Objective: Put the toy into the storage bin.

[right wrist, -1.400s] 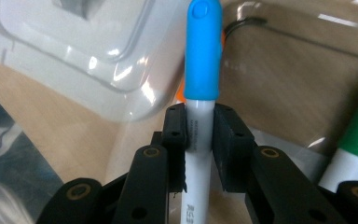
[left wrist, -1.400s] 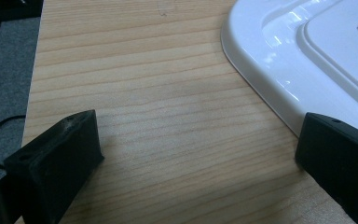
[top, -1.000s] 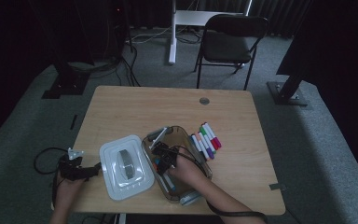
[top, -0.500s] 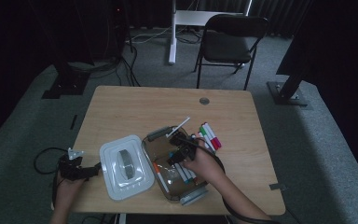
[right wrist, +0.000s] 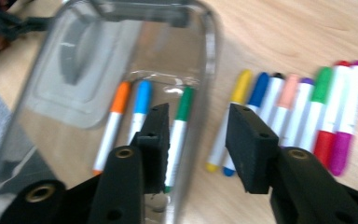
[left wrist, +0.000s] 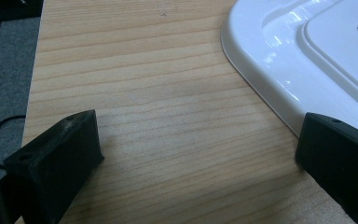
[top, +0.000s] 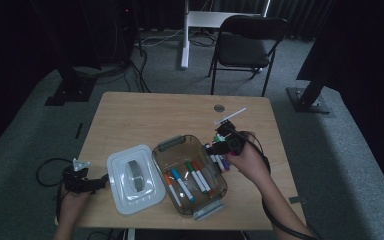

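The right gripper hangs above the counter with its fingers parted and nothing between them; they have just been opening. Below the left one of the pair, in the right gripper view, sits the clear container, with an orange marker, a blue marker and a green marker lying side by side on its floor. Below and beyond the other finger, just outside the container's wall, a row of loose markers lies on the wood, packed close together, running from yellow through to magenta.

In the high view the right gripper is over that loose row, at the container's far right edge.

The left gripper rests low on the counter, its fingers spread wide and empty. The white lid lies flat just beside one finger, its rounded corner reaching in between the two; whether it touches that finger I cannot tell.
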A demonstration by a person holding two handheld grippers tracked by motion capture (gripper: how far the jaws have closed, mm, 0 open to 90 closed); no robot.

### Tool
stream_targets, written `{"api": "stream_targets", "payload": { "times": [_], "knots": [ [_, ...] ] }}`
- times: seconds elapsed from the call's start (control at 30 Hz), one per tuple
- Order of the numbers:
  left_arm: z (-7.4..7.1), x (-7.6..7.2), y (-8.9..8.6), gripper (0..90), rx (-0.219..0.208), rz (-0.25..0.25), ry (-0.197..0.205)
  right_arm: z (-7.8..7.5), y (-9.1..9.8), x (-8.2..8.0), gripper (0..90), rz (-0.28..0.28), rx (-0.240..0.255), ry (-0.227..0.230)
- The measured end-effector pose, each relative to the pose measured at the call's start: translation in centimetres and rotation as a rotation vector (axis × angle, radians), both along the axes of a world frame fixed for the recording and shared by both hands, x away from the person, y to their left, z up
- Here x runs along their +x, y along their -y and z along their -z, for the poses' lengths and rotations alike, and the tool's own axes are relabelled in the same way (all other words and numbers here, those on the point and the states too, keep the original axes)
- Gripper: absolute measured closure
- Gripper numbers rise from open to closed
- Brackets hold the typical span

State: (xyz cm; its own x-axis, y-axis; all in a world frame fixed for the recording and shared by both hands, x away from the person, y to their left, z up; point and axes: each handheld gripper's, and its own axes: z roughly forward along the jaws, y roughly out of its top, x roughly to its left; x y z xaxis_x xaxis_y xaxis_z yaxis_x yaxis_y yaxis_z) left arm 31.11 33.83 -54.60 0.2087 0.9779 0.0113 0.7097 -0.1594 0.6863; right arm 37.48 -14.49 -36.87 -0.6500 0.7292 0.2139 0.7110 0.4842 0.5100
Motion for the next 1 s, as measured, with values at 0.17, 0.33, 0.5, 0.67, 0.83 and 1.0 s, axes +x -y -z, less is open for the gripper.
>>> {"api": "stream_targets", "payload": {
  "times": [0.17, 0.33, 0.5, 0.67, 0.83, 1.0],
  "knots": [
    [0.0, 0.0, 0.0, 0.6, 0.001, 0.001, -0.001, 0.7, 2.0, 1.2, 57.3, 0.044, 0.002, 0.013],
    [0.0, 0.0, 0.0, 0.5, 0.001, 0.0, -0.001, 1.7, 3.7, 2.5, 57.4, 0.075, 0.011, 0.031],
    [0.0, 0.0, 0.0, 0.6, 0.0, 0.0, -0.002, 3.4, 5.3, 4.1, 57.8, 0.109, -0.003, 0.035],
    [0.0, 0.0, 0.0, 0.5, 0.0, 0.0, -0.001, 4.7, 6.5, 5.8, 57.9, 0.137, -0.025, 0.043],
    [0.0, 0.0, 0.0, 0.5, 0.0, 0.0, -0.001, 5.9, 7.4, 7.6, 58.6, 0.17, -0.051, 0.044],
    [0.0, 0.0, 0.0, 0.5, 0.0, 0.0, -0.002, 7.8, 7.8, 9.5, 62.6, 0.209, -0.069, 0.003]
  ]
}}
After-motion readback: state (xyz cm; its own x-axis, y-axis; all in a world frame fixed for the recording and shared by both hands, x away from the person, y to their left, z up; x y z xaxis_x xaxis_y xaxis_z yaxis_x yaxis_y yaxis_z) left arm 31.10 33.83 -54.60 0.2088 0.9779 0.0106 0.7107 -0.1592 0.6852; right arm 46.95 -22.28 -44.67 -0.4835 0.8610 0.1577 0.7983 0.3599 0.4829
